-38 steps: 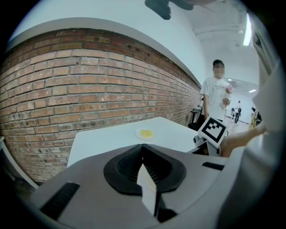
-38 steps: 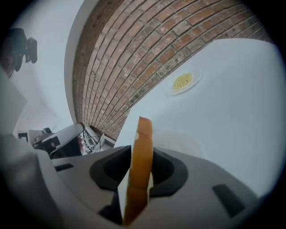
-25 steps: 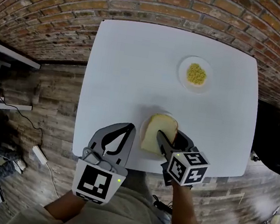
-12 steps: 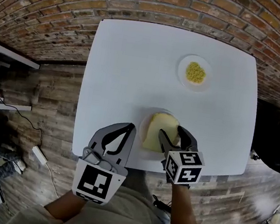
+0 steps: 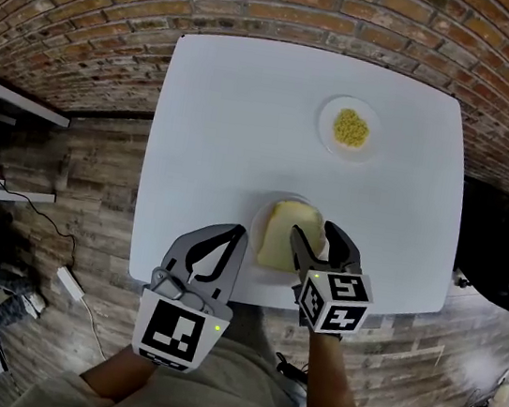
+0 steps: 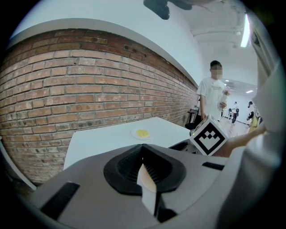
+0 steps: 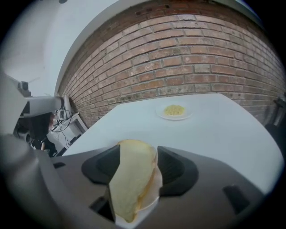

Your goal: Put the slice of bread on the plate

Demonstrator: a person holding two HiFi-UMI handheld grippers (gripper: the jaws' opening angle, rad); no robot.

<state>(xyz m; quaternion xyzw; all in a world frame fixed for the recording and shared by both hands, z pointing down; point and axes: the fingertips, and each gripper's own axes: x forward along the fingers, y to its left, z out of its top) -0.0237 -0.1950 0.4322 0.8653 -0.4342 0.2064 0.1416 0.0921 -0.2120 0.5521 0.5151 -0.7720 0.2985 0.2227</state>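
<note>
A pale slice of bread (image 5: 286,232) lies on a small white plate (image 5: 259,219) near the table's front edge. My right gripper (image 5: 316,237) is open over the slice's right side, one finger above the bread and the other just past its edge. In the right gripper view the bread (image 7: 132,179) and the plate rim (image 7: 153,202) show through the wide gap of the right gripper (image 7: 138,154), and the pads do not press on it. My left gripper (image 5: 235,234) hovers left of the plate, shut and empty. It shows as the left gripper (image 6: 144,154) in its own view.
A second white plate with yellow food (image 5: 349,127) sits at the table's far right, also seen as the far plate (image 7: 174,111). The white table (image 5: 228,127) stands against a brick wall (image 5: 121,17). A person (image 6: 214,96) stands off to the right.
The right gripper's jaws have spread and let go of the bread, which now rests flat on the plate. The right gripper rolled slightly. The left gripper has not moved.
</note>
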